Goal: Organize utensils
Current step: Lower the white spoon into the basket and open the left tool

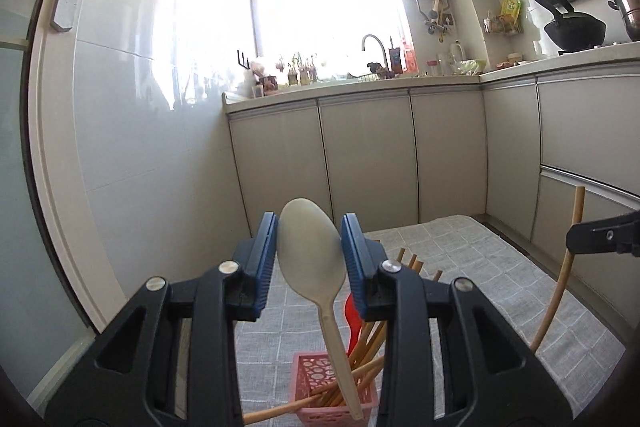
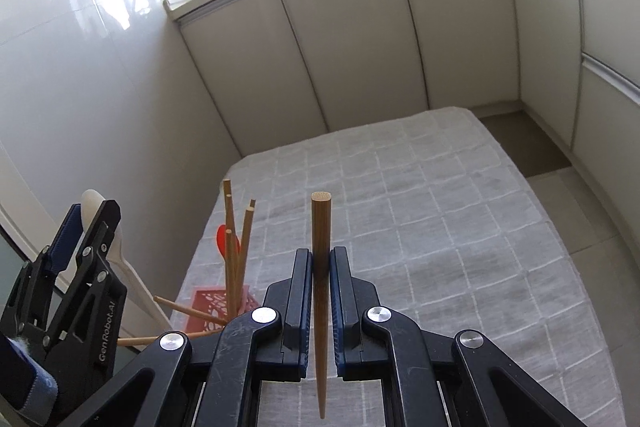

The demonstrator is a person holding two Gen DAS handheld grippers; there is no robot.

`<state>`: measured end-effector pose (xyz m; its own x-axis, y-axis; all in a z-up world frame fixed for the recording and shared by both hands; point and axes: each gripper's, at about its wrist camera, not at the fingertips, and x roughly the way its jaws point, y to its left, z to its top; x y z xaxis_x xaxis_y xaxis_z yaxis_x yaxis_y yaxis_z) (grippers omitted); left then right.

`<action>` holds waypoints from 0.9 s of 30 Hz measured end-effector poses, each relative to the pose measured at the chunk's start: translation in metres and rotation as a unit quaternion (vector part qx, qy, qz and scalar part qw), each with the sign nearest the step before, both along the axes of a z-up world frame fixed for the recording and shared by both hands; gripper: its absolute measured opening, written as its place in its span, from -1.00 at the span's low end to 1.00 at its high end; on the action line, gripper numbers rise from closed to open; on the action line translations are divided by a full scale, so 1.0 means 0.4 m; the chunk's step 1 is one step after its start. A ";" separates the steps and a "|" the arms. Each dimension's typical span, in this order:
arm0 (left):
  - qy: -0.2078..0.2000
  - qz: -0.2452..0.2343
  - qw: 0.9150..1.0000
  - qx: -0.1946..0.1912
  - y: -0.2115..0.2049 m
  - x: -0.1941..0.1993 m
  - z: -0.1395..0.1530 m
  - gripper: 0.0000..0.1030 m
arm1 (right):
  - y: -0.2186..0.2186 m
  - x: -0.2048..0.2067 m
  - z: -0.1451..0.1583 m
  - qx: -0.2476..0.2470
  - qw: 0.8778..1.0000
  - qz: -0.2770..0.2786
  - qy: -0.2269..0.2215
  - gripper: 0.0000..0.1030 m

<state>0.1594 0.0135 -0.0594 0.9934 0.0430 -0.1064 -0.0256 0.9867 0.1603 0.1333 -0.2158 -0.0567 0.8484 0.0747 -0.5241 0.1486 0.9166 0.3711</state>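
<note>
In the left wrist view, the left gripper (image 1: 309, 251) is part-open, its blue pads pressed against either side of the bowl of a cream plastic spoon (image 1: 316, 275), whose handle slants down toward a pink perforated basket (image 1: 310, 383) at the bottom edge of the frame. Wooden chopsticks (image 1: 370, 343) and a red utensil (image 1: 351, 315) lean in that basket, which stands on a checked grey cloth (image 1: 460, 267). Beyond the cloth's far edge are beige cabinet doors (image 1: 368, 155); the cloth past the basket lies bare. At the right edge, the right gripper (image 1: 576, 237) holds a single chopstick (image 1: 558, 291). In the right wrist view, the right gripper (image 2: 320, 263) is nearly closed, clamping that chopstick (image 2: 321, 247) upright, its blunt end up and its tip hanging below the jaws, above open cloth (image 2: 440, 227). The basket (image 2: 212, 301) sits at the cloth's left edge, beside the left gripper (image 2: 86, 223).
</note>
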 end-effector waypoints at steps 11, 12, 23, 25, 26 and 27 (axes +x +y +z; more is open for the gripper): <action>-0.028 0.034 0.999 0.008 0.020 0.018 -0.040 -0.33 | -0.048 -0.012 -0.001 0.015 1.000 -0.011 -0.003 -0.87; -0.029 0.035 0.999 0.008 0.024 0.018 -0.042 -0.33 | -0.050 -0.013 -0.001 0.016 1.000 -0.012 -0.003 -0.87; -0.055 0.029 0.998 0.009 0.043 -0.006 -0.037 -0.33 | -0.065 -0.015 -0.004 0.022 1.000 -0.009 -0.003 -0.87; -0.059 0.029 0.998 -0.005 0.056 -0.013 -0.021 -0.33 | -0.066 -0.016 -0.004 0.022 1.000 -0.010 -0.003 -0.87; -0.063 0.030 0.997 -0.013 0.063 -0.017 -0.011 -0.33 | -0.066 -0.015 -0.003 0.022 1.000 -0.010 -0.003 -0.87; -0.066 0.033 0.997 -0.019 0.070 -0.020 -0.001 -0.33 | -0.065 -0.014 -0.002 0.022 1.000 -0.010 -0.003 -0.87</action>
